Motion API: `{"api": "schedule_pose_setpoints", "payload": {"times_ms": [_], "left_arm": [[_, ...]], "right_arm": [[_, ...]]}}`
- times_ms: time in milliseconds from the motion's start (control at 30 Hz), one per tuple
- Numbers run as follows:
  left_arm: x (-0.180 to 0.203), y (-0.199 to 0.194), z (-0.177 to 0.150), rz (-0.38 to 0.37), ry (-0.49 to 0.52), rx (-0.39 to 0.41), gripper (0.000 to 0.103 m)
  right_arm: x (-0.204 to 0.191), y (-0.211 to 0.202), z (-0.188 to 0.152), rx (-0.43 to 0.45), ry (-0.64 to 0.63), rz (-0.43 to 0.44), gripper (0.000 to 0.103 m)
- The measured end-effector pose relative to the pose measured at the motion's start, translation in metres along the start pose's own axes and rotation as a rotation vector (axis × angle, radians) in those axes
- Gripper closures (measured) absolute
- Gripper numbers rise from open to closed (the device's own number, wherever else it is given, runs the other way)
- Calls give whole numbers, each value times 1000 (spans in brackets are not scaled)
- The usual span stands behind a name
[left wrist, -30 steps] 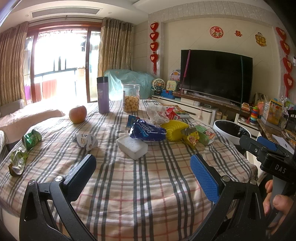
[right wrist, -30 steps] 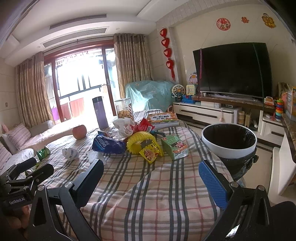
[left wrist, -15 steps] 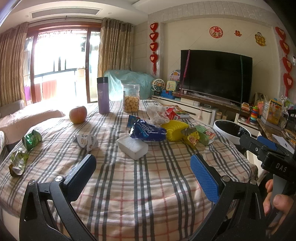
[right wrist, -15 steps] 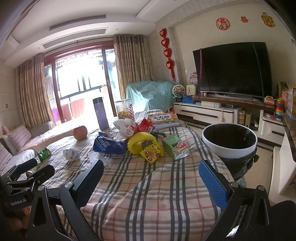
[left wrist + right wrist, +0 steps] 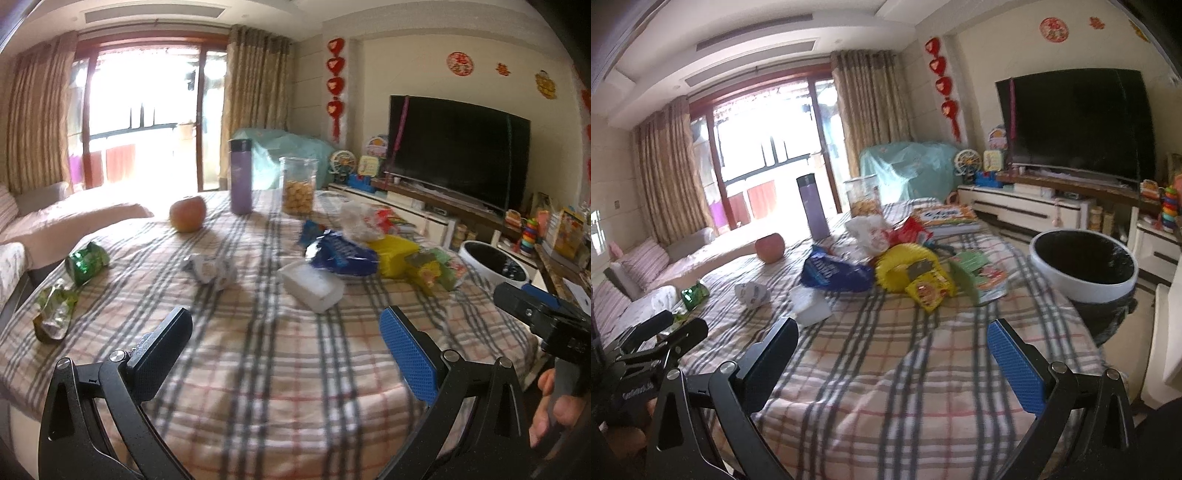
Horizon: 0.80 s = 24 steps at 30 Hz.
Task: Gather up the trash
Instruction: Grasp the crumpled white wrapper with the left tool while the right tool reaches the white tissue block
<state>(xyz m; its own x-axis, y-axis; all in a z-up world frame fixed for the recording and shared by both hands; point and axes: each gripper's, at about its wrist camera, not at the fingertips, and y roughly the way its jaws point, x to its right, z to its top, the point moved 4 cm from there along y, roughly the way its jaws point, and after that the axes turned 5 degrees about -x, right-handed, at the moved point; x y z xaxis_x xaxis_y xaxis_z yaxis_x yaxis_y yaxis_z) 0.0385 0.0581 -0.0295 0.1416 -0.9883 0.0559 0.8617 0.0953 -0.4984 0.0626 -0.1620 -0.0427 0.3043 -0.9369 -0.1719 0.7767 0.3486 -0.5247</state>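
Both the left gripper point(image 5: 284, 347) and the right gripper point(image 5: 892, 354) are held spread wide and empty above the plaid tabletop point(image 5: 886, 369). Wrappers point(image 5: 923, 280) are scattered mid-table, apart from both grippers. A black-lined trash bin point(image 5: 1084, 264) is seen just beside the table's right edge.

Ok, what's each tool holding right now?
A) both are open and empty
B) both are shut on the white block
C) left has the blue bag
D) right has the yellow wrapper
A: the left tool and right tool both gape over bare checked tablecloth, gripping nothing.
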Motion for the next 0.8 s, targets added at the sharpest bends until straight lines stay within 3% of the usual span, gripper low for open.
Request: {"api": "schedule_pose_setpoints", "payload": {"times_ms": [433, 800], "left_arm": [[-52, 40, 1, 81, -25, -75, 0], [-75, 95, 12, 77, -36, -164, 0]], "right_arm": [[-40, 63, -3, -175, -16, 141, 0], [-70, 129, -1, -328, -90, 167, 0]]}}
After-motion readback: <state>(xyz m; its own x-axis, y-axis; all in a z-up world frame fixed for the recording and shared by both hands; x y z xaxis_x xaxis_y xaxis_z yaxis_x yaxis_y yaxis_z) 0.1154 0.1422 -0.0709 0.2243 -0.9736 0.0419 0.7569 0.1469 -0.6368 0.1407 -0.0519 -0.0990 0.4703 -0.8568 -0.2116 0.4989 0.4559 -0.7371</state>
